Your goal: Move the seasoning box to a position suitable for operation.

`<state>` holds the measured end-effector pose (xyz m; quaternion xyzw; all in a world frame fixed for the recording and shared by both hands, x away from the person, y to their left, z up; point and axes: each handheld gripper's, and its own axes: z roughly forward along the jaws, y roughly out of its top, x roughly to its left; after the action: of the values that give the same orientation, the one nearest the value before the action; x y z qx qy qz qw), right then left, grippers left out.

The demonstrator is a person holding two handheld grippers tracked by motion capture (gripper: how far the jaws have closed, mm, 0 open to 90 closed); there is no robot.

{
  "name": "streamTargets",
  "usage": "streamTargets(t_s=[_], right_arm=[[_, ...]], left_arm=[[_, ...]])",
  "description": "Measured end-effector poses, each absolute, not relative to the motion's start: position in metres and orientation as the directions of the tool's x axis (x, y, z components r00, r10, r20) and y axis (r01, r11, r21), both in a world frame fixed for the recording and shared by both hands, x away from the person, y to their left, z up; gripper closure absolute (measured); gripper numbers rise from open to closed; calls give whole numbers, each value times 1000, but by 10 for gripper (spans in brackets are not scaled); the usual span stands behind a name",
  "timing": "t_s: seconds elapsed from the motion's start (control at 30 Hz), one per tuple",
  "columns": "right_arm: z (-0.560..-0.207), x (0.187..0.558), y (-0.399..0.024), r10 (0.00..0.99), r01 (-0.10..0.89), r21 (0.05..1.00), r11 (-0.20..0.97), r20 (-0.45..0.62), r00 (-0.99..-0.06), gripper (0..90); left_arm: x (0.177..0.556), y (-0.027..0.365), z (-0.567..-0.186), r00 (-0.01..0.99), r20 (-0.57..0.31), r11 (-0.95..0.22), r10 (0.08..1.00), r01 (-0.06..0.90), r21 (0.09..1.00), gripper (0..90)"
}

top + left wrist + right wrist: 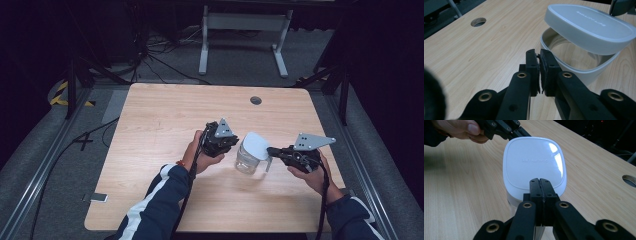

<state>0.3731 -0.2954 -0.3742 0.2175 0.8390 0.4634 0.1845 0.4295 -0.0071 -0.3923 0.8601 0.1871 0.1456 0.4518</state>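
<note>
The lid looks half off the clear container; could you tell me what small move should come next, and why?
Probably lift the right gripper a little higher: it seems shut on the lid, which sits tilted with one edge raised, while the left gripper is shut on the container's rim.

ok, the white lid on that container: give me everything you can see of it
The lid is a white, rounded-rectangle piece, plastic by the look, smooth and glossy, with faint embossed lettering on top that is too small to read reliably. It is off its seat: tilted, raised on the left gripper's side, leaving a gap above the clear container. The right gripper has its jaws closed at the lid's near edge, apparently pinching it. The left gripper, jaws closed, is at the container's rim just below the lid.
</note>
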Motion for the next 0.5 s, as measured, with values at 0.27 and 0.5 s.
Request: streamTargets(t_s=[0.27, 0.5], right_arm=[[-374, 373, -295, 535, 188, 857, 479, -115, -837, 900], [-374, 373, -295, 535, 190, 857, 479, -114, -837, 900]], left_arm=[[424, -18, -388, 906, 131, -568, 403, 135, 812, 899], [423, -20, -386, 905, 156, -577, 397, 113, 809, 899]])
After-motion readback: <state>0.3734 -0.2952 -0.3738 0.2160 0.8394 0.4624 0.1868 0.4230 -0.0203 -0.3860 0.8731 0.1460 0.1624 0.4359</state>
